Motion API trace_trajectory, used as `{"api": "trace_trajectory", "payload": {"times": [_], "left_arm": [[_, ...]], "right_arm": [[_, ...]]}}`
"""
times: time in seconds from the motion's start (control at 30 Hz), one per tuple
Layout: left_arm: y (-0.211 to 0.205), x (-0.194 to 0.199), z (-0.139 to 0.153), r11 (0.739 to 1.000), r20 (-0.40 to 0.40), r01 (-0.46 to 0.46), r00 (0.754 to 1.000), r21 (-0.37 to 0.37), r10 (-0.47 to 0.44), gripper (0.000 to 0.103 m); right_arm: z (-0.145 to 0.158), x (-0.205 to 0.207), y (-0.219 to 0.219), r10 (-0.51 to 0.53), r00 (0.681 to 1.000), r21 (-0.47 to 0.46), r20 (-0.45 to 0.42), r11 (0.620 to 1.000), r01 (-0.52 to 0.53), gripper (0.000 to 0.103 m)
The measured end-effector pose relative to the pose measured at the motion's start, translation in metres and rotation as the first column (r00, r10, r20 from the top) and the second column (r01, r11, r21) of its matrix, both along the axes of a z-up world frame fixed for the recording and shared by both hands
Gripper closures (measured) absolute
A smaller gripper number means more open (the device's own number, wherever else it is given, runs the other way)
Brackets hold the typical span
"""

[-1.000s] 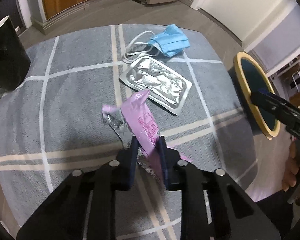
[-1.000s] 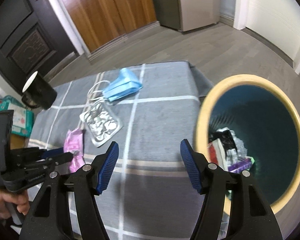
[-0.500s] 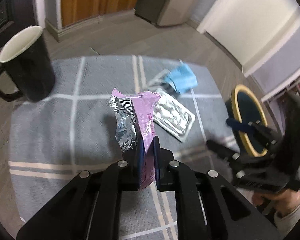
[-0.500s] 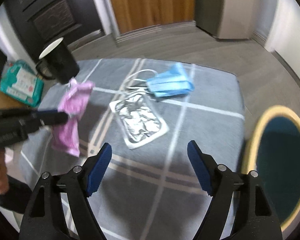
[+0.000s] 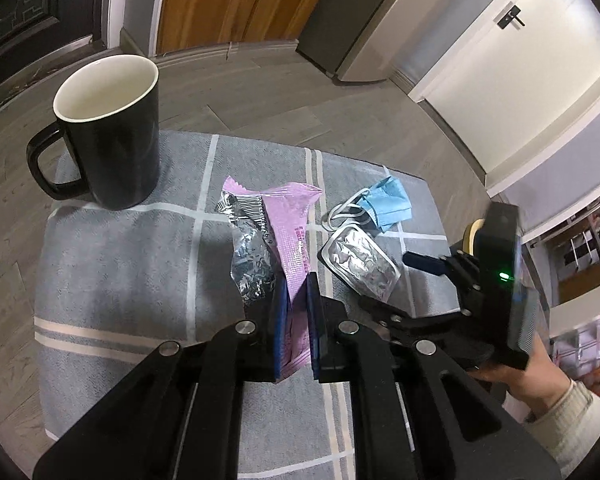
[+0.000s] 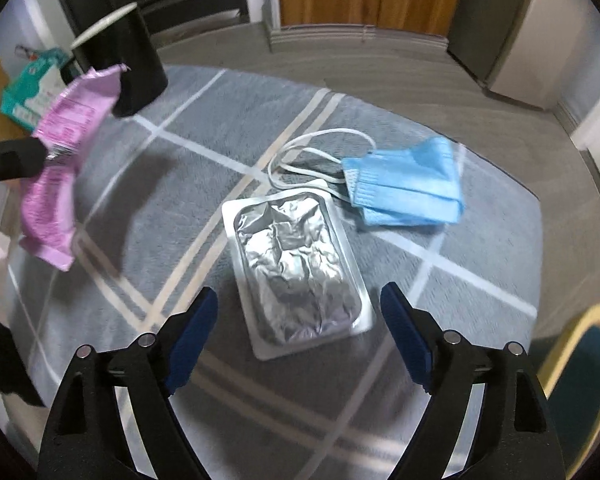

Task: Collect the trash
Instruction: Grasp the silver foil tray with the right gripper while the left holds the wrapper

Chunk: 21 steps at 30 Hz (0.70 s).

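Note:
My left gripper (image 5: 297, 300) is shut on a pink wrapper (image 5: 290, 236) with a silver inside and holds it lifted above the grey checked cloth (image 5: 132, 264). The wrapper also shows at the left of the right wrist view (image 6: 60, 160). My right gripper (image 6: 300, 320) is open and empty, hovering just above the near end of a silver foil tray (image 6: 296, 264). A blue face mask (image 6: 404, 188) with white loops lies just beyond the tray. Tray (image 5: 360, 264) and mask (image 5: 388, 204) also show in the left wrist view.
A black mug (image 5: 108, 132) stands at the far left of the cloth. A yellow-rimmed bin (image 6: 580, 376) sits off the right edge of the table. A teal box (image 6: 32, 92) lies on the floor at the left.
My left gripper lifted the pink wrapper off the cloth and drew back left. My right gripper swung away from the bin and came over the foil tray.

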<state>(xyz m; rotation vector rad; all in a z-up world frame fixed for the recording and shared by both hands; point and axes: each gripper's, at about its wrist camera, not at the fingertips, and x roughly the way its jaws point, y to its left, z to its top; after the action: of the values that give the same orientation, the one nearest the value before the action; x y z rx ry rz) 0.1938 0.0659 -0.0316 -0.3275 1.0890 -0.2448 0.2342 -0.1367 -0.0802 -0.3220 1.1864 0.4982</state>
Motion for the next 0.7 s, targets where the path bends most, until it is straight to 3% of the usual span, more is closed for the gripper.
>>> {"api": "trace_trajectory", "payload": {"times": [0.2, 0.3, 0.7], "left_arm": [[0.002, 0.001, -0.001, 1.0, -0.003, 0.002, 1.0, -0.008, -0.002, 0.095], [0.002, 0.001, -0.001, 1.0, -0.007, 0.0, 1.0, -0.009, 0.0, 0.094], [-0.007, 0.001, 0.015, 1.0, 0.033, 0.011, 0.999, -0.011, -0.011, 0.094]], "right_arm": [[-0.012, 0.008, 0.007, 0.006, 1.0, -0.016, 0.001, 1.0, -0.006, 0.019], [-0.011, 0.003, 0.012, 0.027, 0.999, -0.008, 0.021, 1.0, -0.027, 0.031], [0.009, -0.038, 0.009, 0.036, 0.999, 0.029, 0.015, 0.999, -0.036, 0.032]]}}
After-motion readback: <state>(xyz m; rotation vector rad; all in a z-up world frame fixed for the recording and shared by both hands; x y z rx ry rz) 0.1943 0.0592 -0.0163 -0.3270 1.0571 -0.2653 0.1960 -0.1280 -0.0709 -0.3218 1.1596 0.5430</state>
